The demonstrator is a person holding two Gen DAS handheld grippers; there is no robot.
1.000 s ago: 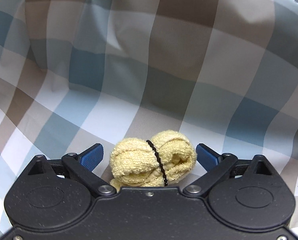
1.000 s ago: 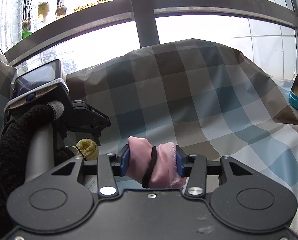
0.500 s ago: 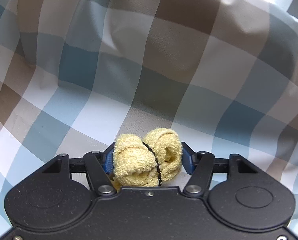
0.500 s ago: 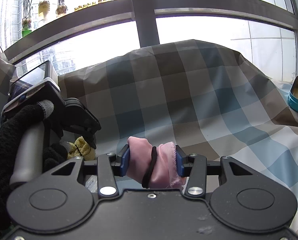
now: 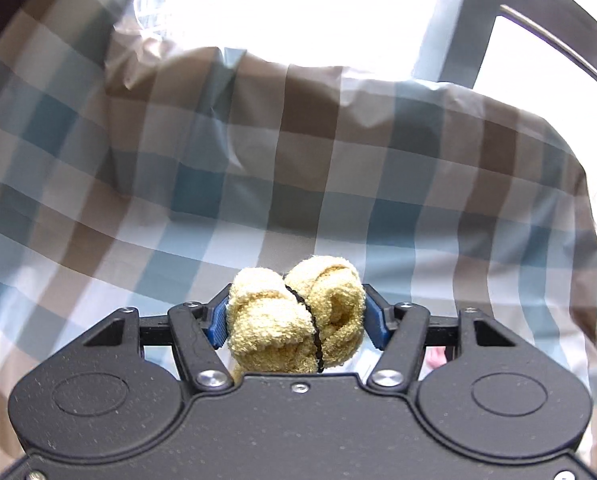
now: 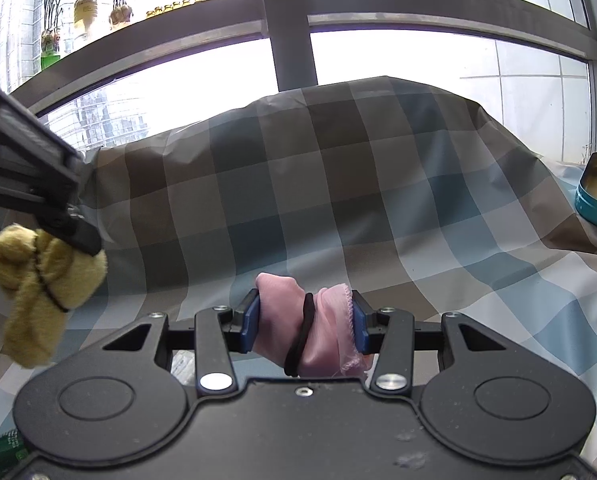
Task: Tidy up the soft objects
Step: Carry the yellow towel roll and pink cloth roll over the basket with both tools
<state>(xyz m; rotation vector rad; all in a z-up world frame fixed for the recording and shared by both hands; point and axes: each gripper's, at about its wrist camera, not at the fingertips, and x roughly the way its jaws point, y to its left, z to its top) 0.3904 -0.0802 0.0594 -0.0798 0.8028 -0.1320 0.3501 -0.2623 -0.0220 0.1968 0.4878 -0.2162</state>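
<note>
Now | my left hand-held gripper squeezes yellow towel bundle across its banded middle | right hand-held gripper clamps pink cloth roll | both light, squashy.

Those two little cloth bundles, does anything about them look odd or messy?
Slightly. The yellow towel bundle has a loose tail hanging below its black band, while the pink cloth bundle sits compact between its jaws. Nothing looks spilled or damaged.
</note>
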